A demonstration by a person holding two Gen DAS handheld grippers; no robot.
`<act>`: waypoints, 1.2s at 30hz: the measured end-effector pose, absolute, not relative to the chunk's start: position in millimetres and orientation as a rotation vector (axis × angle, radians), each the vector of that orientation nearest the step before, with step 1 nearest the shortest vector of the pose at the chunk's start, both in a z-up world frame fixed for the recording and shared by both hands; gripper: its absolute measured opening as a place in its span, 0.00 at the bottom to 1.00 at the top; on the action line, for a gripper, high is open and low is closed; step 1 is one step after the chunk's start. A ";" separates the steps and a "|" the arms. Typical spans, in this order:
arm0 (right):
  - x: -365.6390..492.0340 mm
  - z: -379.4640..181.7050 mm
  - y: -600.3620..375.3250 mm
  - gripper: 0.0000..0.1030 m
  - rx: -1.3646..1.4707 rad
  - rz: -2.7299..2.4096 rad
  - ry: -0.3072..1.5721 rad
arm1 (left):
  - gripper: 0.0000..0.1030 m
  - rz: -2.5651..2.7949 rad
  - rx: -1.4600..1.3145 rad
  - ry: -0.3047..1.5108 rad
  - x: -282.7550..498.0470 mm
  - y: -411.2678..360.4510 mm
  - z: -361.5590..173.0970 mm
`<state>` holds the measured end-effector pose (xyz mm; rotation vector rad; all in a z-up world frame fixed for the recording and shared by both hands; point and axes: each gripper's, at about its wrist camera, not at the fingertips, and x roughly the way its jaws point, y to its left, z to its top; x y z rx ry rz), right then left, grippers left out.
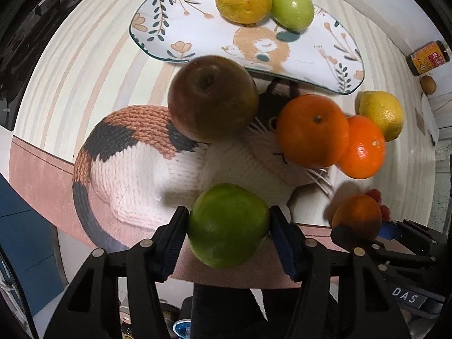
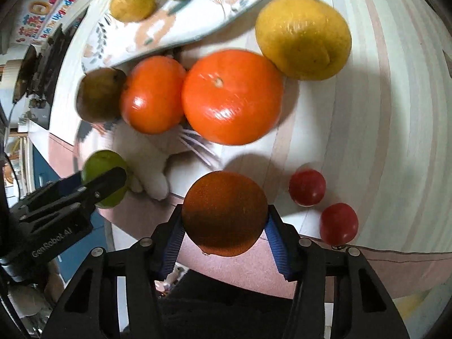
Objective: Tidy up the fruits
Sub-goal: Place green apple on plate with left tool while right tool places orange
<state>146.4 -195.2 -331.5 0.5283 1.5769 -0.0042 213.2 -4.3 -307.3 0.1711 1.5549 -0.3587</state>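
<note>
striped tablecloth (image 1: 84, 56), blue cabinet (image 1: 25, 237) below, perhaps a poster (image 2: 48, 2)

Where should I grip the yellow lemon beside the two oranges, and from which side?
Grip the yellow lemon across its short middle, coming from above. It lies on its side on the table, its left flank close against the nearer orange, so probably set the fingers along the free sides rather than on the tapered ends.

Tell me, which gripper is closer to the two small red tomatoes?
Right. The right gripper, shut on an orange, is just beside the tomatoes; the left gripper, gripping a green apple, is farther away.
</note>
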 end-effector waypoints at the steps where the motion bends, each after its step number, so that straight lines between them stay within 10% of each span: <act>1: 149.0 -320.9 -197.0 0.56 0.529 0.003 1.555 | 0.54 -0.367 0.155 1.549 215.4 -1.5 -298.0; 13: 264.2 -249.3 -236.0 0.56 0.498 -0.034 1.369 | 0.54 -0.419 0.087 1.346 305.5 -5.6 -188.0; 36: 364.2 -336.7 -242.6 0.56 0.349 -0.081 1.546 | 0.54 -0.269 0.072 1.608 445.3 -13.9 -299.9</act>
